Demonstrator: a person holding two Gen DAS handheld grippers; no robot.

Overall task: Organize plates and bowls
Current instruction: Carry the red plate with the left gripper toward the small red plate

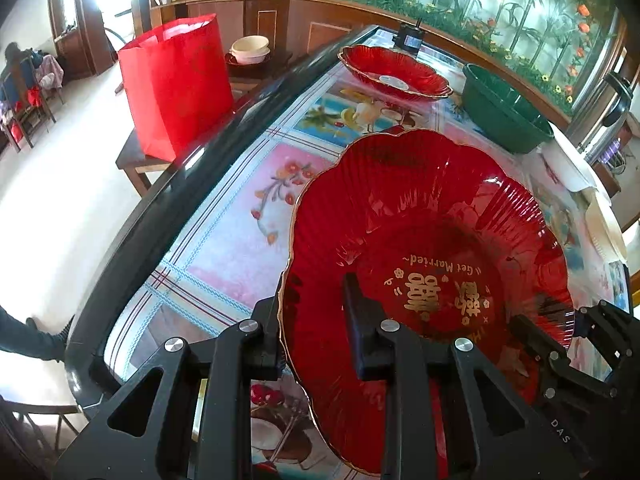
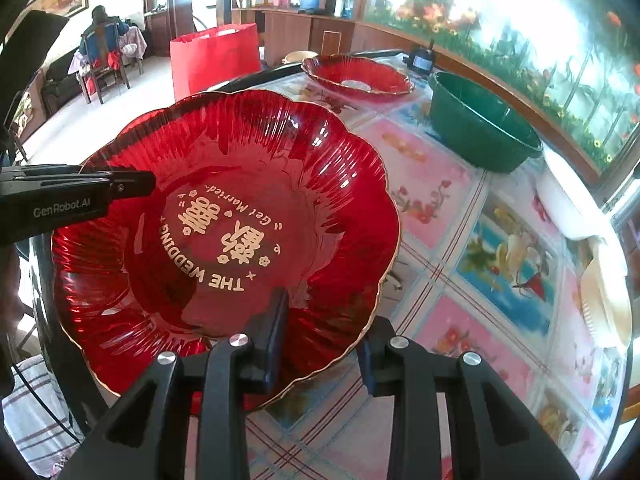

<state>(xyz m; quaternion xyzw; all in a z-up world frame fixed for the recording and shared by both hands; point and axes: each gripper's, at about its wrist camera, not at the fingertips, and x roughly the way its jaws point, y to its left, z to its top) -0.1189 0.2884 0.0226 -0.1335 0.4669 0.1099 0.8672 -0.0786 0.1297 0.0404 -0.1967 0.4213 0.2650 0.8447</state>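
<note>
Red plate (image 2: 224, 236): above table (image 2: 460, 208), near its edge, lettering facing up, round.
Left gripper (image 1: 316, 320): clamped on plate's rim.
Right gripper (image 2: 324, 320): astride opposite rim; contact unclear.
Green basin (image 2: 480, 124): beyond plate.

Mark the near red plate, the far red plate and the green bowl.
Near red plate (image 2: 240, 240): right wrist view, gold lettering at its centre.
Far red plate (image 1: 394, 74): left wrist view, inner floor near the white label.
Green bowl (image 2: 480, 128): right wrist view, inner wall.

A red glass plate (image 2: 240, 216) with scalloped gold rim and gold lettering is near; a second red plate (image 1: 394, 72) and a green bowl (image 1: 504, 110) stand farther on the table.
</note>
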